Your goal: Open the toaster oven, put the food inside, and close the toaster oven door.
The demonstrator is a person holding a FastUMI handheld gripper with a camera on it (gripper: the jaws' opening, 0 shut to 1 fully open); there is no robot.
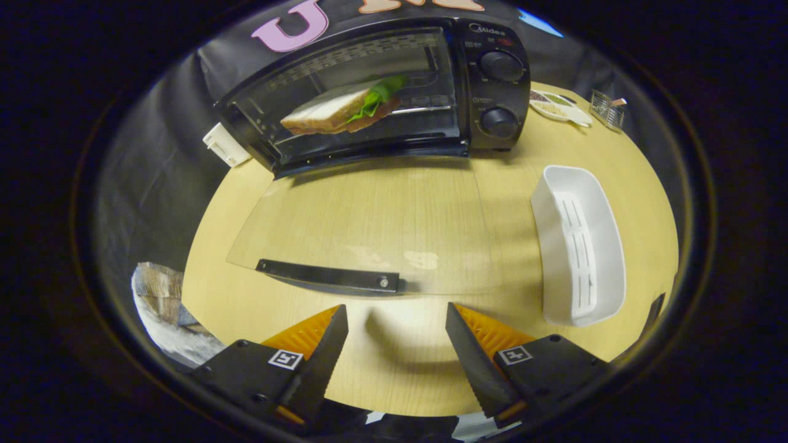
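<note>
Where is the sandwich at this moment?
The sandwich lies inside the open toaster oven, on its rack, far beyond the open gripper and the lowered glass door.

The toaster oven has a glossy black casing; its open door is clear, reflective glass with a matt black handle fixed by a shiny metal screw. The table looks like smooth, pale wood-grain laminate. The white tray looks like smooth plastic. The gripper, open, has ridged, serrated fingers.

Warm light, sharp, fisheye-warped edges
</note>
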